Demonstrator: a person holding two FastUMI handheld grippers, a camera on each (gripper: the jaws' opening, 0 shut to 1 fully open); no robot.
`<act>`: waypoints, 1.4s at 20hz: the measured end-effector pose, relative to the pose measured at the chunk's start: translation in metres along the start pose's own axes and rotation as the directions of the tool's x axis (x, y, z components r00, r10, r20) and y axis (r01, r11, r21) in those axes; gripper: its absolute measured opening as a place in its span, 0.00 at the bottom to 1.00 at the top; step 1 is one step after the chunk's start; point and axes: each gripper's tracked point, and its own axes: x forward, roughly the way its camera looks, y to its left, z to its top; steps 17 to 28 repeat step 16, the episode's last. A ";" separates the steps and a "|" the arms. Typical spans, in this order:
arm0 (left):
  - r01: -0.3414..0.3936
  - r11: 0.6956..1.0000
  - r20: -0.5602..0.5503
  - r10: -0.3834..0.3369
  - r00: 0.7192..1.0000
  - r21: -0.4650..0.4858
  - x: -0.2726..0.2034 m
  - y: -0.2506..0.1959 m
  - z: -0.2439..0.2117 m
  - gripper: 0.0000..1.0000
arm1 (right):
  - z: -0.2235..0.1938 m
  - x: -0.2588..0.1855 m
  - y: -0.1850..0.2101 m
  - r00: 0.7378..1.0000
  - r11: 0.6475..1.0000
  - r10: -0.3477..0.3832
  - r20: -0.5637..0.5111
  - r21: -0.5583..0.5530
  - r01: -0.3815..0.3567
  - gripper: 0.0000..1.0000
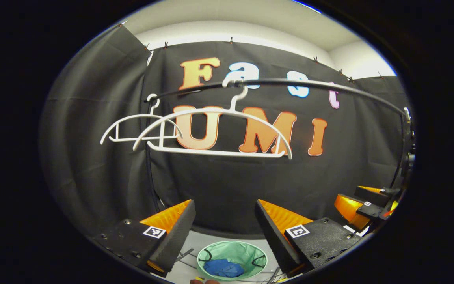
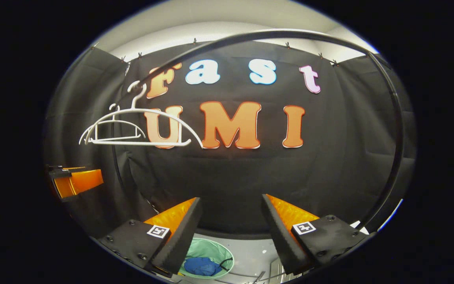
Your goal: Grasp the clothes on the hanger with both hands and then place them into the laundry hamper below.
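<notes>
Blue clothes point(image 1: 224, 268) lie in the hamper point(image 1: 233, 246), well below both grippers' spread, empty jaws.

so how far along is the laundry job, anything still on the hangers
Looks done: both white hangers on the rail hang bare, and blue clothes lie in the green hamper below. Left gripper and right gripper are open, holding nothing. Nothing seems left.
</notes>
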 end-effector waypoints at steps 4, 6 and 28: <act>-0.010 1.000 0.071 0.010 0.997 0.007 -0.019 0.010 0.038 0.94 | 0.031 -0.013 -0.003 0.997 1.000 0.003 0.075 -0.021 -0.002 0.90; -0.033 0.999 0.106 0.031 0.994 0.014 -0.026 0.025 0.054 0.93 | 0.037 -0.022 0.000 0.996 1.000 0.014 0.087 -0.026 -0.012 0.90; -0.006 1.000 0.112 0.005 0.994 0.007 -0.050 0.072 0.063 0.94 | 0.055 -0.065 0.014 0.992 0.998 -0.058 0.114 0.011 0.057 0.90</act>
